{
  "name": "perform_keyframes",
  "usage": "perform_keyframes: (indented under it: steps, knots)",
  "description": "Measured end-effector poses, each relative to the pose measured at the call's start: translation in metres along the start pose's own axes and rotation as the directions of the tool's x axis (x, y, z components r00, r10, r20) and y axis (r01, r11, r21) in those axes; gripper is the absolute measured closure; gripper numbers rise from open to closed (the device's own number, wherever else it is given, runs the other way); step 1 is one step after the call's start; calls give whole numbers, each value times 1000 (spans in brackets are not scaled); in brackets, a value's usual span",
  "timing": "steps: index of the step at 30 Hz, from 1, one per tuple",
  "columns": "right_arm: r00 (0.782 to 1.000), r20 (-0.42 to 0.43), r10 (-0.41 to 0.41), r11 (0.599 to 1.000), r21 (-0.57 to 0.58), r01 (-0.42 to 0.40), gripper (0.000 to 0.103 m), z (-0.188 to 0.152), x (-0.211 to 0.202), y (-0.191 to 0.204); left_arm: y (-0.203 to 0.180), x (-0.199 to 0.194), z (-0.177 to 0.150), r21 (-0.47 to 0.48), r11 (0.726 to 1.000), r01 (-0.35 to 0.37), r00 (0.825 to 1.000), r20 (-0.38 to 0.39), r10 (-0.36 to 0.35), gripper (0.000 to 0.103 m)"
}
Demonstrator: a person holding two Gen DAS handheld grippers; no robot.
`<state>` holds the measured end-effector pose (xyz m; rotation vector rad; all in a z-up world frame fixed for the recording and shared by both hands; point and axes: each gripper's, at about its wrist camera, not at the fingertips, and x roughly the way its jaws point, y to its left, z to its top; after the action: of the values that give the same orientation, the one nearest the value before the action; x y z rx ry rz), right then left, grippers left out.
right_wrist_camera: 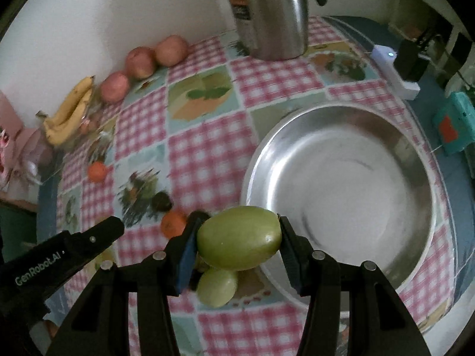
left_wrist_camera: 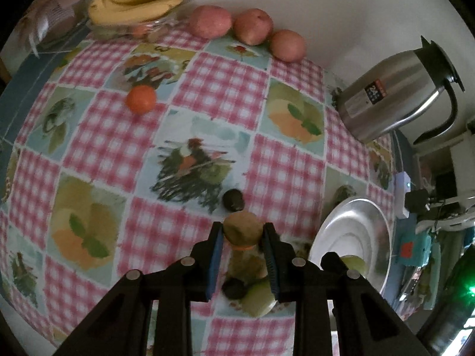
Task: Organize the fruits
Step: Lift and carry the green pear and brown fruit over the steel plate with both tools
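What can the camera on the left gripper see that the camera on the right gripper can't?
Only the left wrist view shows the left gripper shut on a brown fuzzy kiwi, and the steel jug's black handle and spout.

Only the right wrist view shows the right gripper shut on a large green oval fruit, and the whole inside of the round silver metal bowl.

Both show the yellow bananas, three red apples, a loose orange tangerine and the pink checked tablecloth.
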<state>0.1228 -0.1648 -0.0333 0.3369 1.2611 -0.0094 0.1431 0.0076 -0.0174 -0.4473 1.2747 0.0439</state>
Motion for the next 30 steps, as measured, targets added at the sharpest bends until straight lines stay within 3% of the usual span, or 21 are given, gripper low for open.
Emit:
perform_keyframes:
  steps: [13,20,30]
  knots:
    - [998,-17,-68,991,111,69,50,11,6,-47,-49,20,-8,81,996,36,999,19,-37,74]
    - [990,-31,-134,969,208,138,50,7,2,-87,-78,35,-22,165,986,16,1000,-10,-15,74]
    - [989,-48,-140,942,302,148,49,5,-1,-124,-113,55,-43,271,963,-4,997,-67,23,74]
